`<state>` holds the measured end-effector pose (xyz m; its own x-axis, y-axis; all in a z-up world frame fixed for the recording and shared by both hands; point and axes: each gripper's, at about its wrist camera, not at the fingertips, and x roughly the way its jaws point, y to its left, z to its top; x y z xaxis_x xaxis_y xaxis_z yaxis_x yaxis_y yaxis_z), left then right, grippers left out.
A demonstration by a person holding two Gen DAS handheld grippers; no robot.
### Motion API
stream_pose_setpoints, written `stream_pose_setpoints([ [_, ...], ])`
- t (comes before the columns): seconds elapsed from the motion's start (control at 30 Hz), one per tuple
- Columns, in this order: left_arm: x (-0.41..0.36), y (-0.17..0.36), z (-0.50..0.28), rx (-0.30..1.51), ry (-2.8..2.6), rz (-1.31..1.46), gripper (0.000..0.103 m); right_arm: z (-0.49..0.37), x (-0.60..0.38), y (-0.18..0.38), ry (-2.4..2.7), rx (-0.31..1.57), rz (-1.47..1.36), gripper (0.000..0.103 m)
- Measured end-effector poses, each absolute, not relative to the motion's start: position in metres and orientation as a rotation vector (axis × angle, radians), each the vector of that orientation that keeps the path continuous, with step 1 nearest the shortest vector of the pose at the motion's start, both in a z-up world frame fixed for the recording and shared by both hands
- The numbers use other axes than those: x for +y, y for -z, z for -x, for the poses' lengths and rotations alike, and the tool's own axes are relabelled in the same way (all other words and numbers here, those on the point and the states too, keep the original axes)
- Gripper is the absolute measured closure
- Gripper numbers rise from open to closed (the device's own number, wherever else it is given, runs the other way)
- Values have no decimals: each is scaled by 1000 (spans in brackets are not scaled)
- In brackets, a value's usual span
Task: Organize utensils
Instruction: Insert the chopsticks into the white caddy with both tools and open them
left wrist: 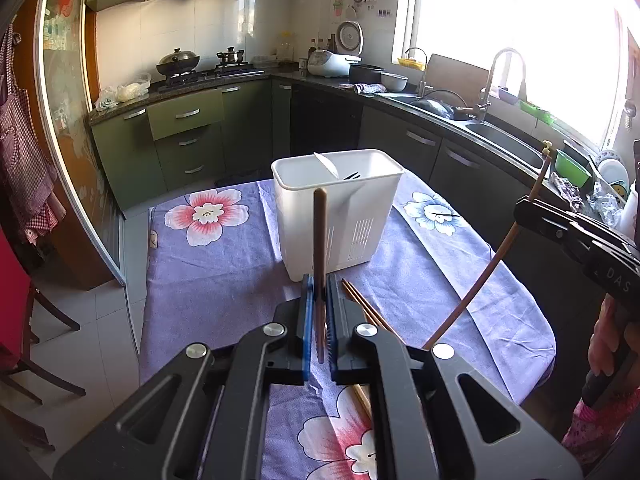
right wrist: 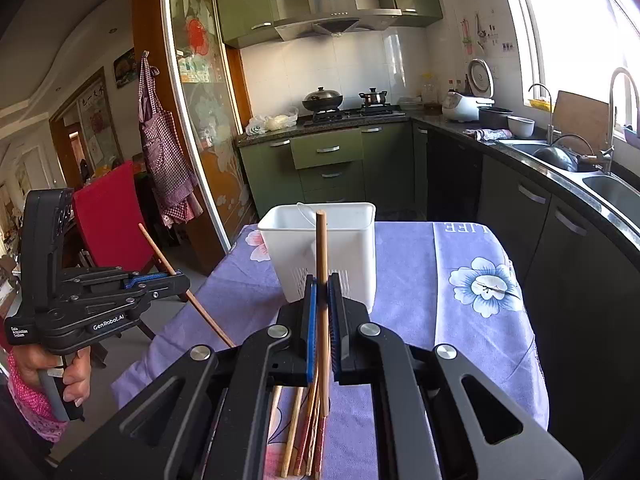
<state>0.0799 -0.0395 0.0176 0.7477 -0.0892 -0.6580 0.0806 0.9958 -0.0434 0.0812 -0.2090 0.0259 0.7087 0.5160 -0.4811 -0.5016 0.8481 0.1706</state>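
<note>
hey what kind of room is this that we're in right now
A home kitchen, most likely: a gas stove with a wok under a range hood, a sink with a tall faucet, and green cabinets.

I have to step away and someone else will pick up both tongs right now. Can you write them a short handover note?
Left tongs: shut on one chopstick, held upright.
Right tongs: shut on another chopstick, also upright.
White holder stands on the purple cloth straight ahead; something dark already sits inside.
Loose chopsticks remain on the cloth below the tongs.
Left to do: drop both held sticks in the holder, then collect the rest.
</note>
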Motion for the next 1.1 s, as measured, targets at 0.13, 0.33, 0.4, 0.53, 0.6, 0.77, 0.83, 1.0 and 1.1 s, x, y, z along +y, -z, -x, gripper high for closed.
stream_pose_setpoints([
  [0.13,-40,-31,-85,711,105,4,97,-84,-205,-41,-574,522,-17,96],
  [0.33,-40,-59,-96,694,125,-2,97,-91,-194,-66,-592,496,7,96],
  [0.4,-39,-69,-100,688,131,0,97,-96,-190,-72,-598,493,17,96],
  [0.53,-39,-85,-110,690,143,-9,97,-106,-183,-83,-605,494,21,96],
  [0.6,-39,-93,-116,694,152,-10,97,-110,-181,-89,-608,488,24,96],
  [0.77,-44,-116,-126,674,167,-31,97,-122,-175,-110,-612,462,23,96],
  [0.83,-45,-125,-131,667,172,-35,97,-129,-173,-120,-612,452,25,96],
  [1.0,-46,-144,-145,641,166,-46,97,-147,-169,-149,-604,417,22,96],
  [1.1,-45,-155,-152,620,160,-47,98,-159,-168,-169,-596,383,16,96],
])
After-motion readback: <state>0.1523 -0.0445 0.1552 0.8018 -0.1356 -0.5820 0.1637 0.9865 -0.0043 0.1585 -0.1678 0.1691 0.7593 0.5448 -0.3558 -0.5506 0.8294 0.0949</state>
